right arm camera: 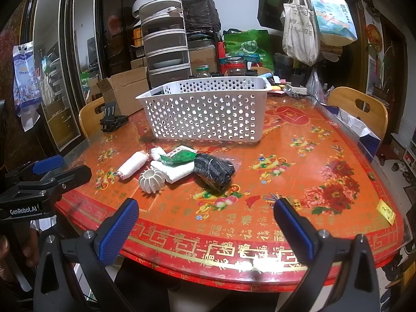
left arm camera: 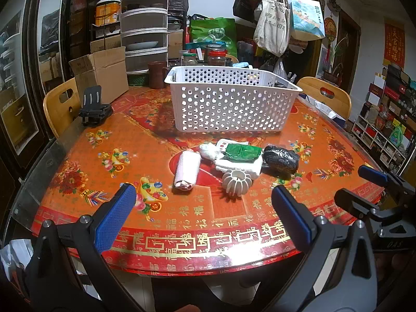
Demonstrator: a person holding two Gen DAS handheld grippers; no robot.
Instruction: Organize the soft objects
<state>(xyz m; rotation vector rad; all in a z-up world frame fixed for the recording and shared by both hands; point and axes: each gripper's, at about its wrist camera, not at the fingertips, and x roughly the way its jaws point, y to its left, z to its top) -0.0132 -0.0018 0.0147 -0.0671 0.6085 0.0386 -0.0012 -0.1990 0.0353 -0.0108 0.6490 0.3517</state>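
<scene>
Basket (left arm camera: 231, 104) interior mostly hidden by its perforated wall; both tools, left tool (left arm camera: 205, 205) and right tool (right arm camera: 206, 217), poised apart, empty, at the near bench (left arm camera: 234, 228) edge.

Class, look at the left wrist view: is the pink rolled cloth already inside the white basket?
No, the pink rolled cloth lies on the table in front of the white basket.

- A white perforated basket (left arm camera: 231, 104) sits on a red-and-orange tablecloth (left arm camera: 104, 161) printed with flowers and gold characters.
- Pale pink roll (left arm camera: 187, 170), green packet (left arm camera: 243, 152), white folded cloth (left arm camera: 239, 165), black knit bundle (left arm camera: 280, 158).
- Blue gripper pads (right arm camera: 118, 234).
</scene>
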